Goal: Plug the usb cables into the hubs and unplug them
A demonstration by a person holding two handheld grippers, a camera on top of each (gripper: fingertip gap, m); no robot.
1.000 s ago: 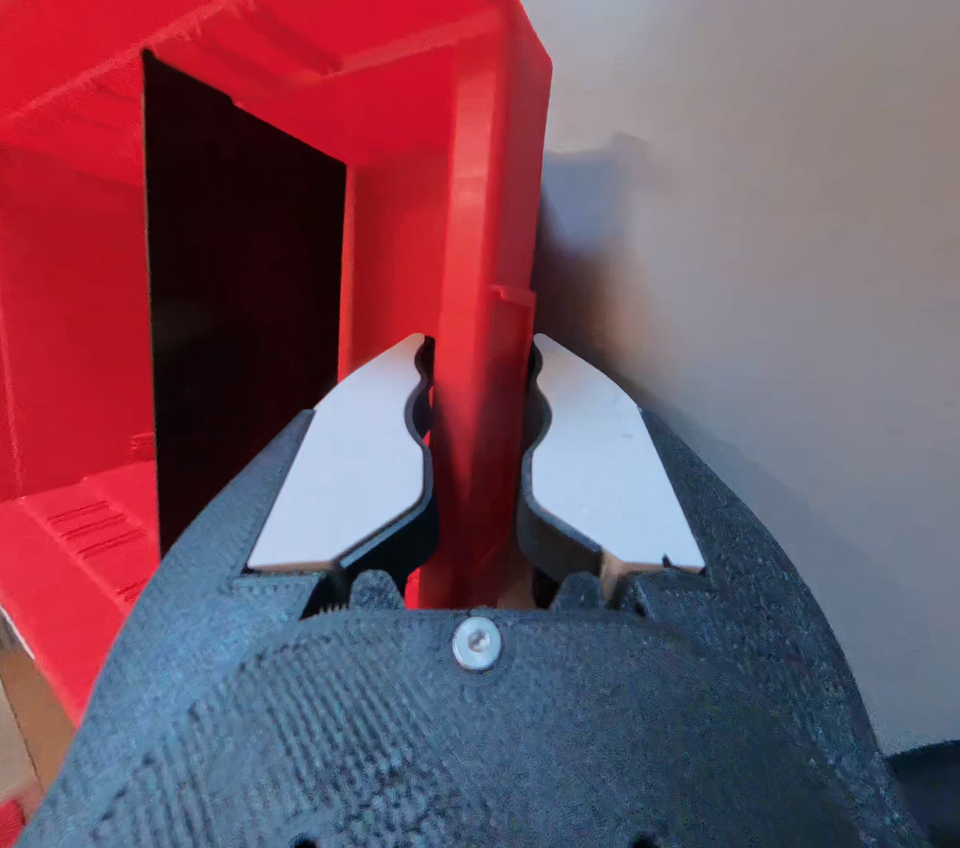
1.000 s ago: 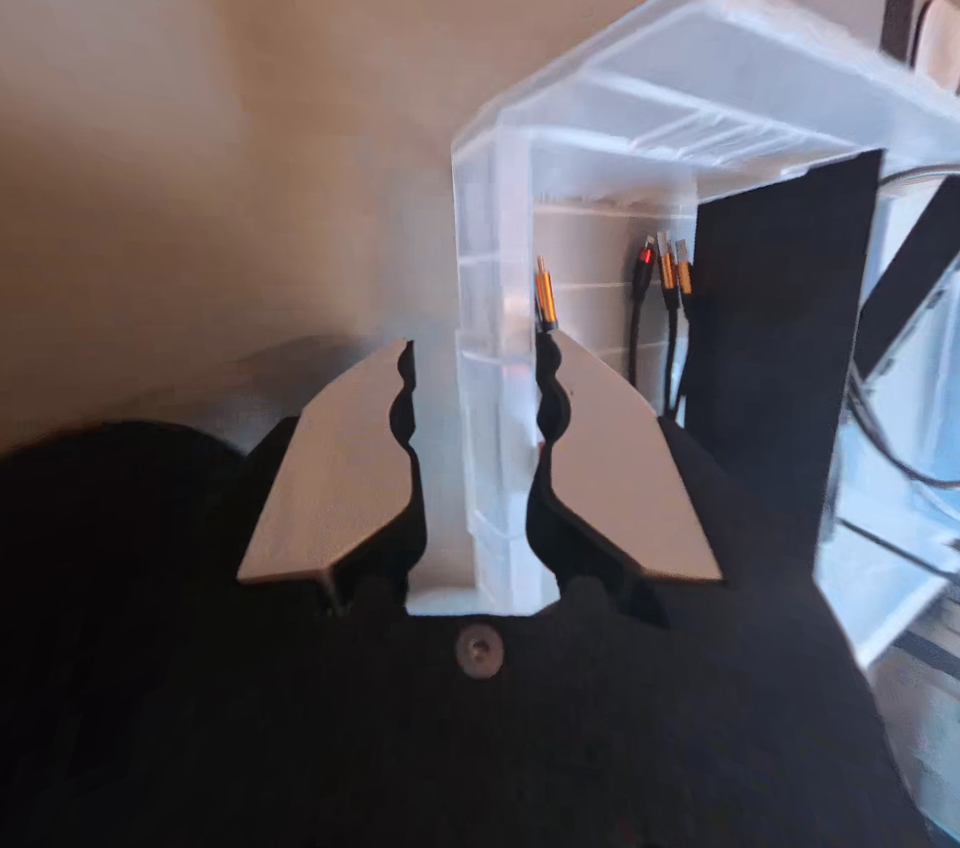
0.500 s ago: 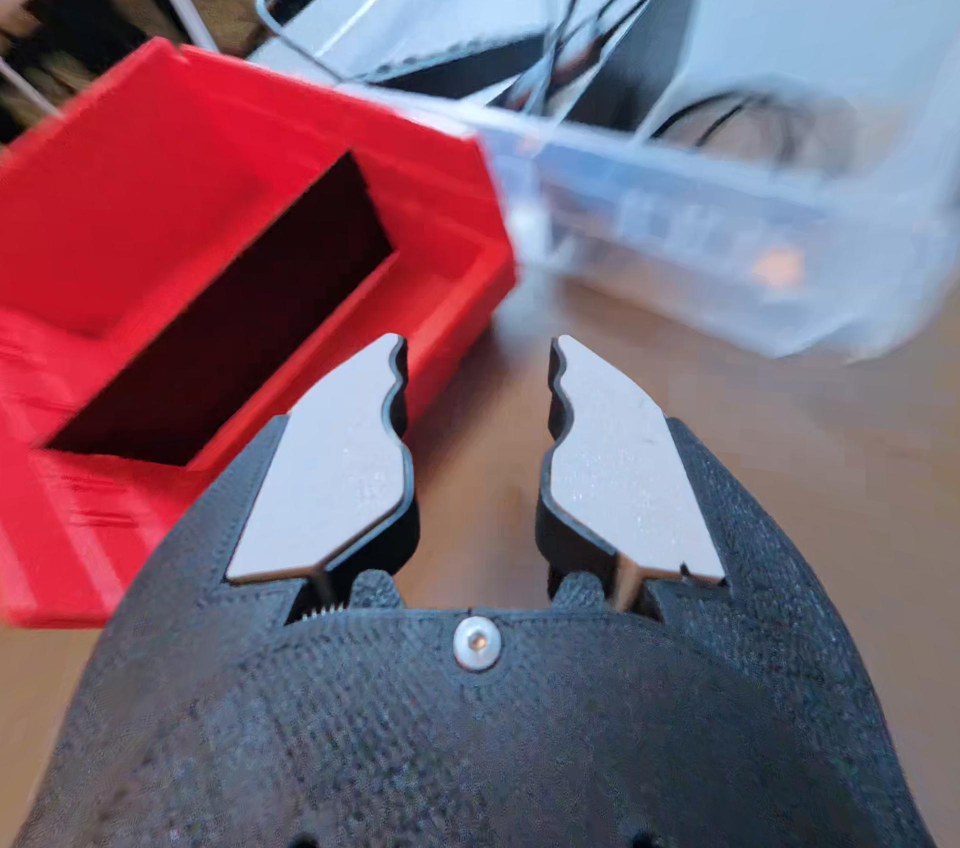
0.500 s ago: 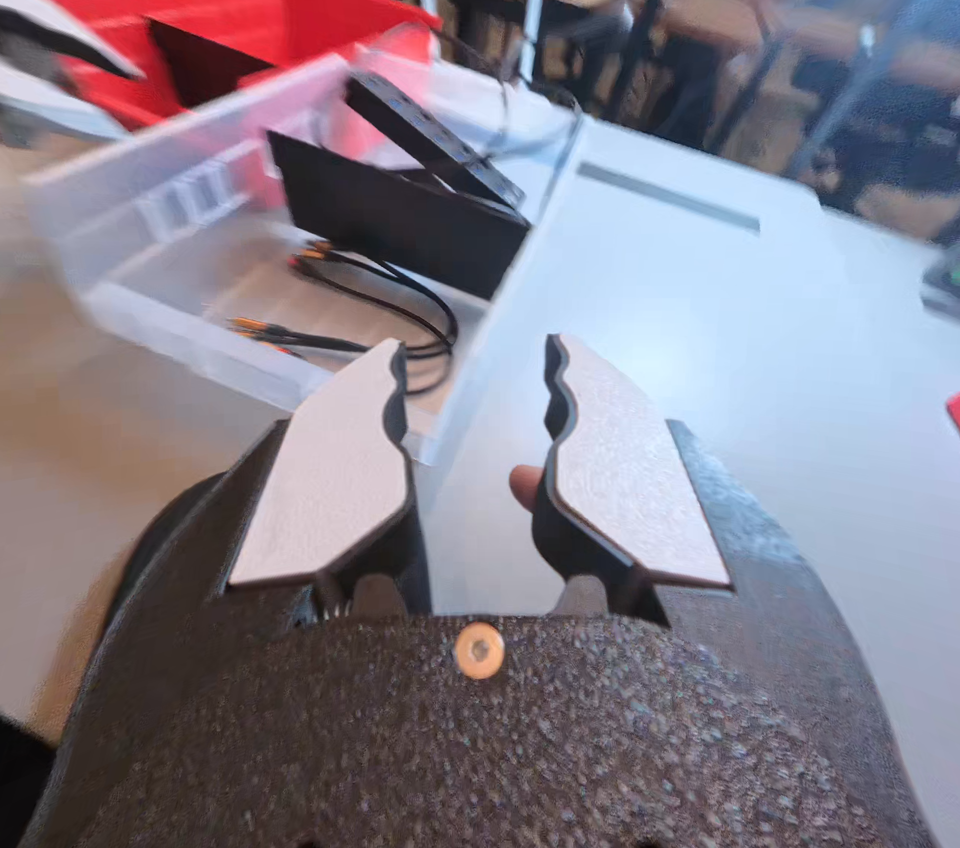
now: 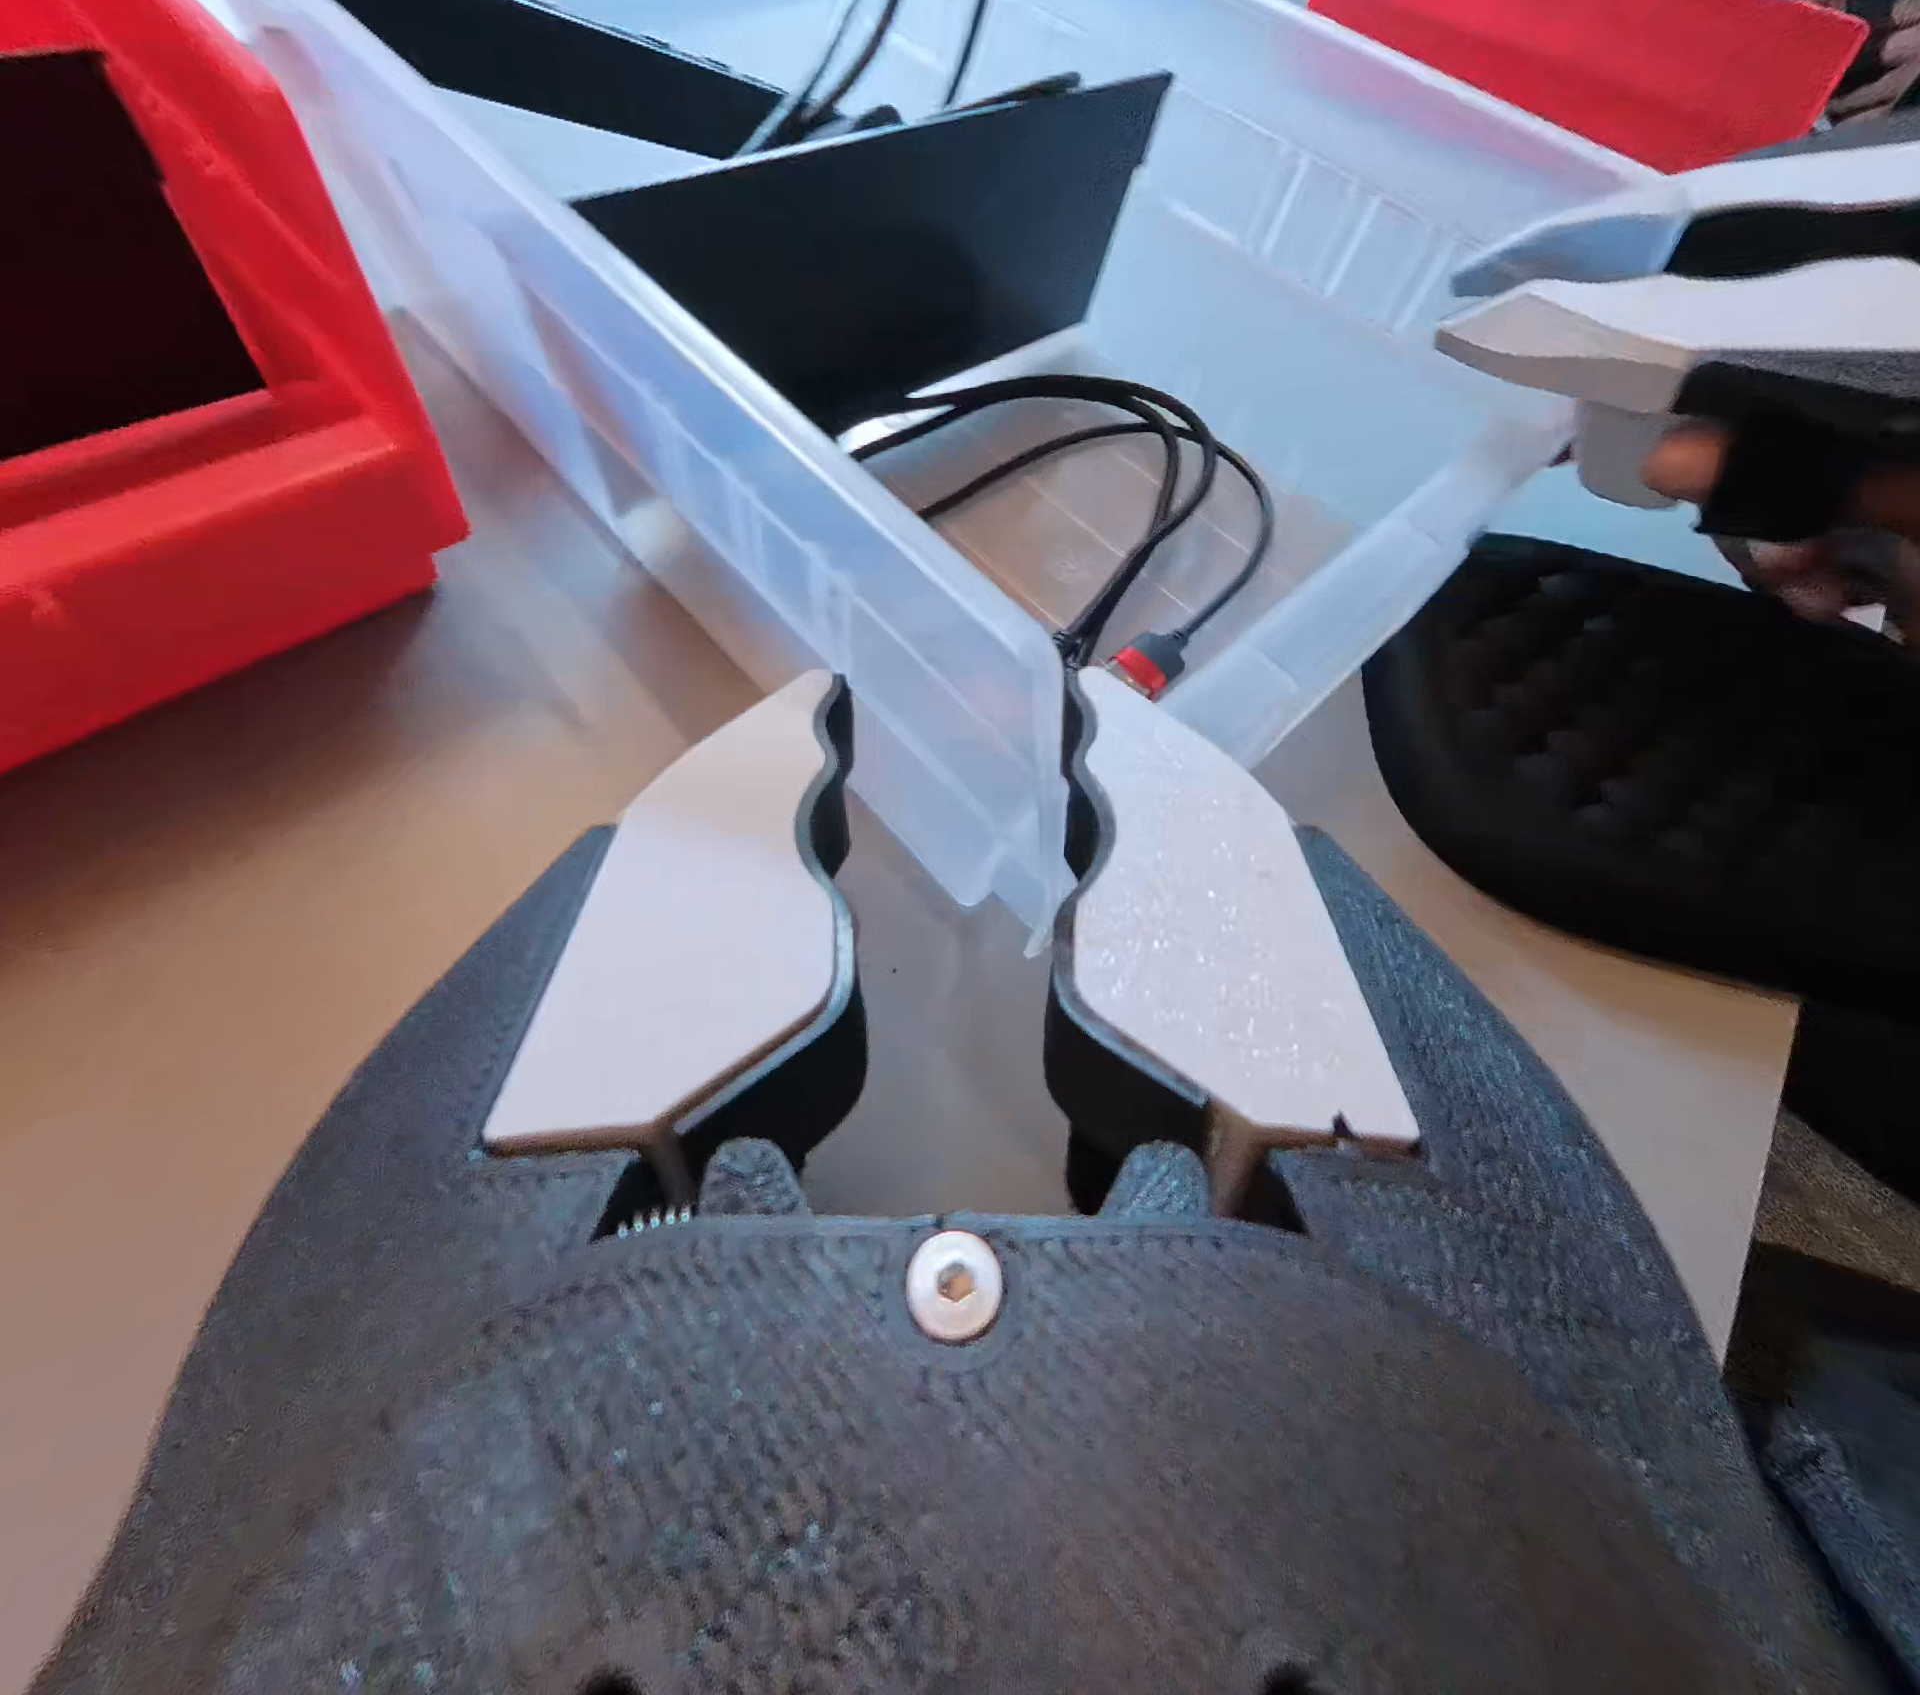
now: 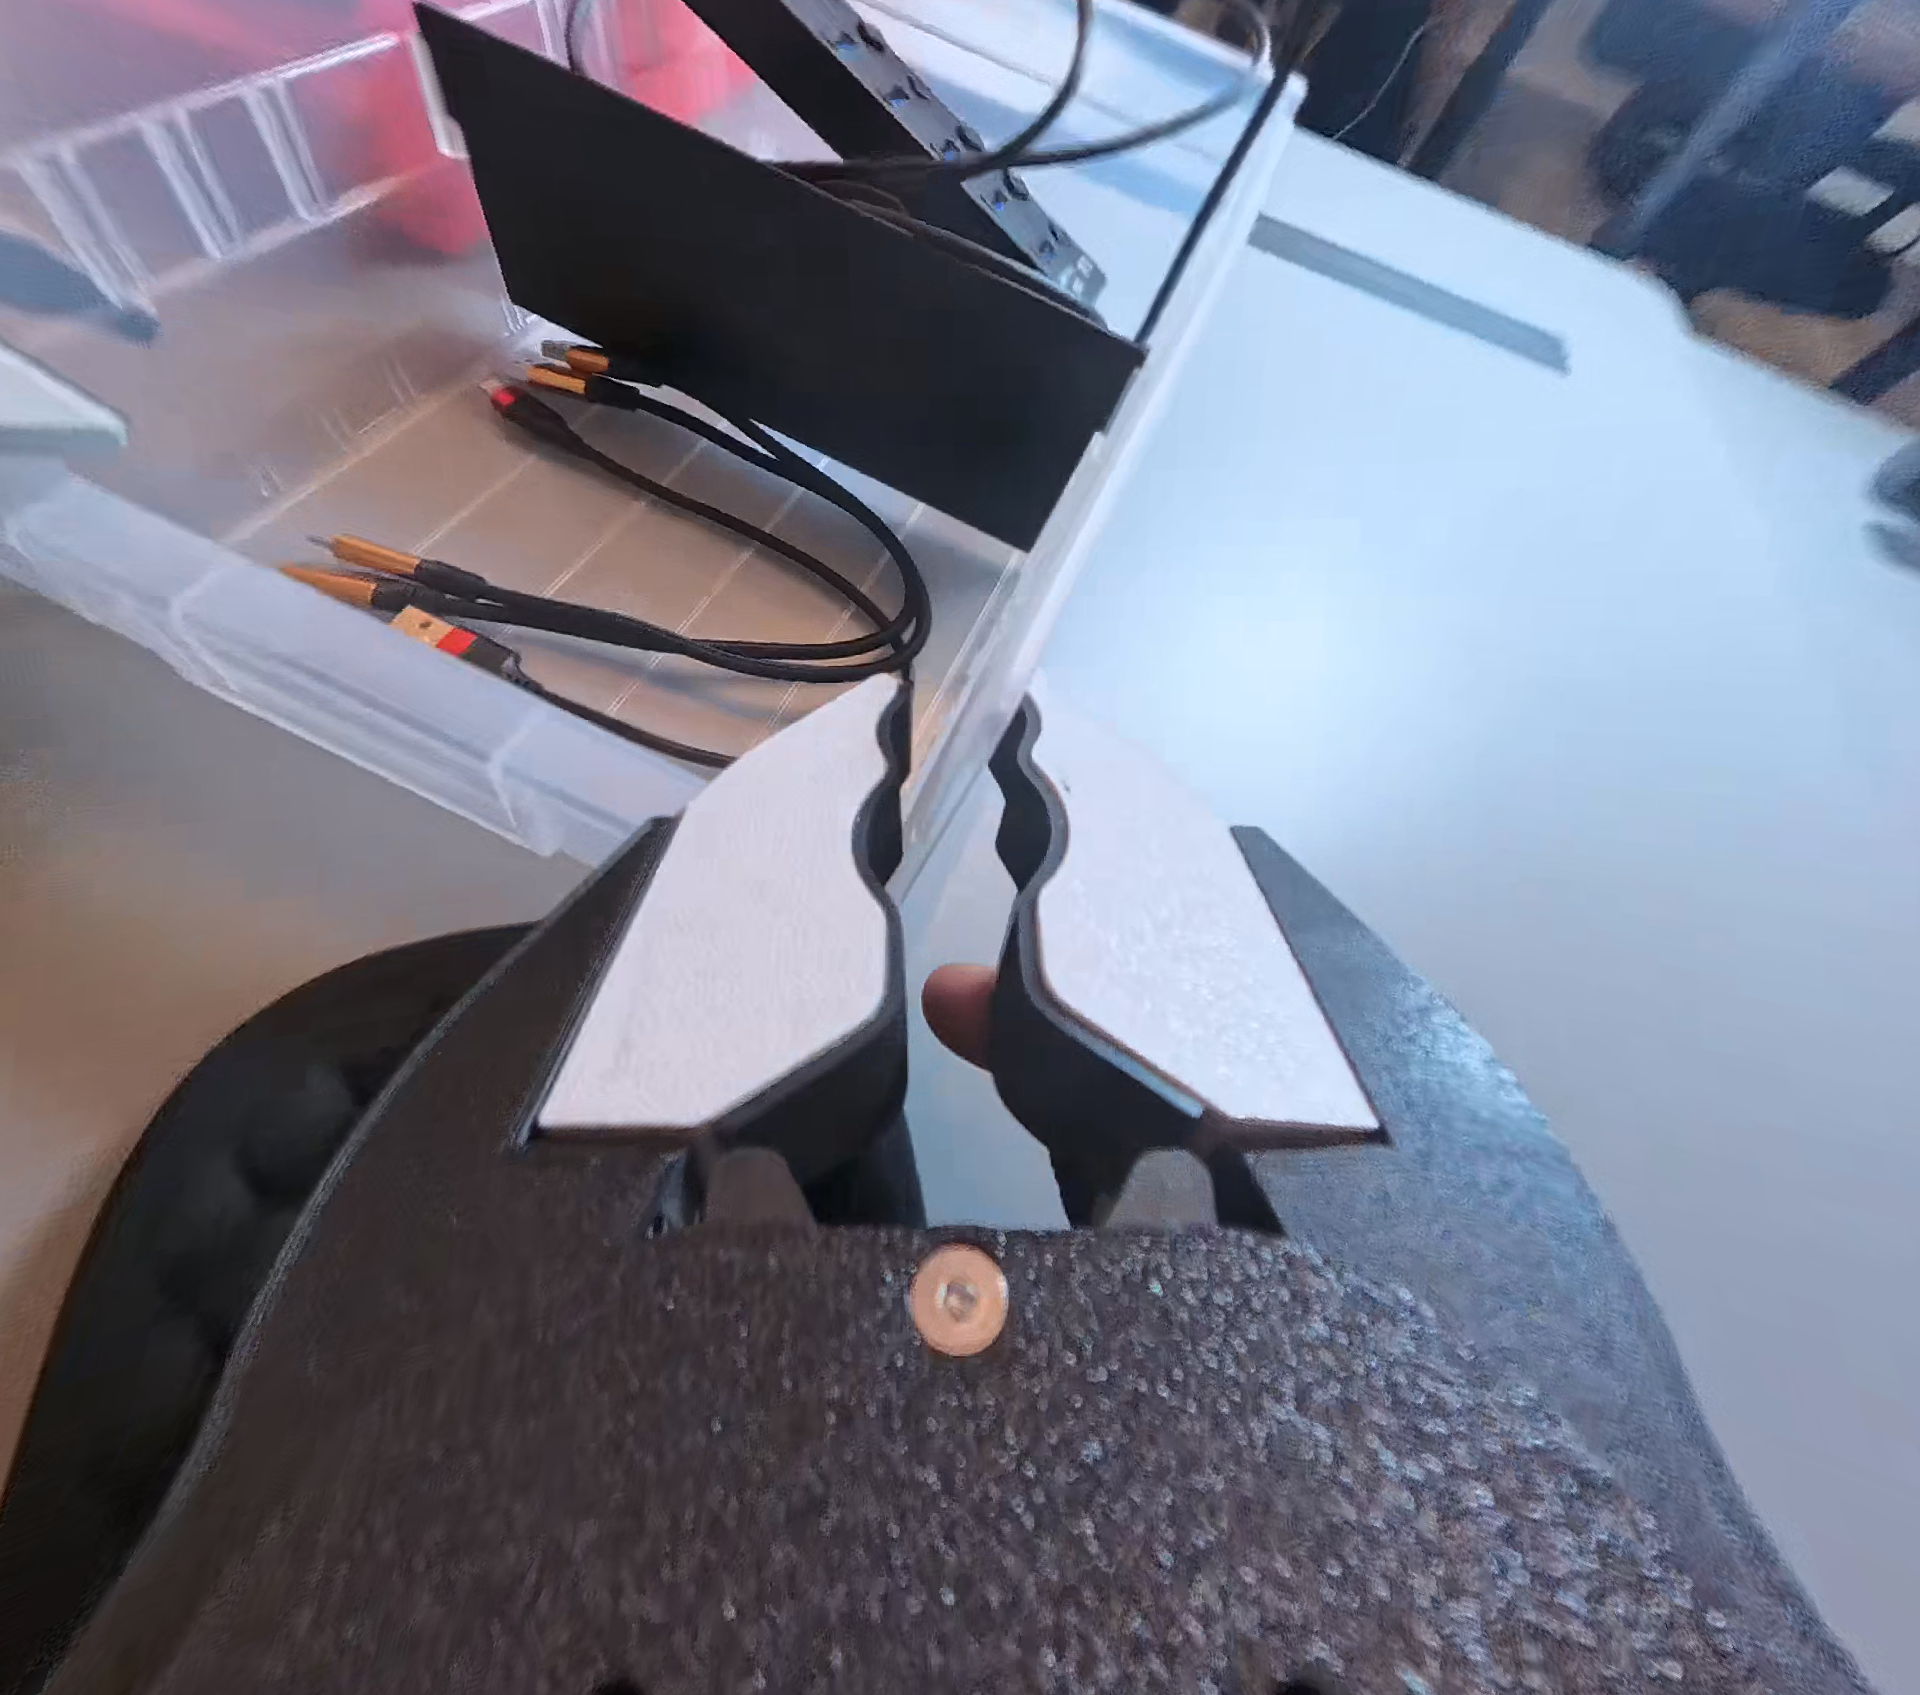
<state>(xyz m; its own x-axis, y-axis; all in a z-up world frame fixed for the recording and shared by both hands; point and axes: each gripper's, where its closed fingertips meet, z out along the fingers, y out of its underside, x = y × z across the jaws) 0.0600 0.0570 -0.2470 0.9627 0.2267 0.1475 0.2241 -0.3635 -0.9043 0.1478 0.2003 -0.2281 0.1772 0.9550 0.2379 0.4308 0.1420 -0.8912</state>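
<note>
In the left wrist view, the left gripper [image 5: 951, 798] stands with its jaws apart, one on each side of the near corner wall of a clear bin [image 5: 748, 492] on the table [image 5: 260, 866]. The wall looks loose between the jaws, not pinched (a gap shows on the left side). Inside the bin, black cables [image 5: 1174, 450] lie in a loop on the floor, and a red-collared plug [image 5: 1143, 671] rests just beyond the right finger. A black divider [image 5: 883, 253] stands across the bin. A red bin [image 5: 197, 440] sits to the left, touching or almost touching the clear one. The right gripper [image 5: 1496, 300] shows at the right edge, near the bin's far corner.

In the right wrist view, the right gripper [image 6: 956, 757] is also partly open, with the bin's side wall [image 6: 1101, 482] running between its jaws; I cannot tell if they touch it. The cables lie in front of the divider with their gold plugs [image 6: 358, 570] toward the left. A black hub [image 6: 873, 76] leans tilted behind the divider, in the far compartment.
</note>
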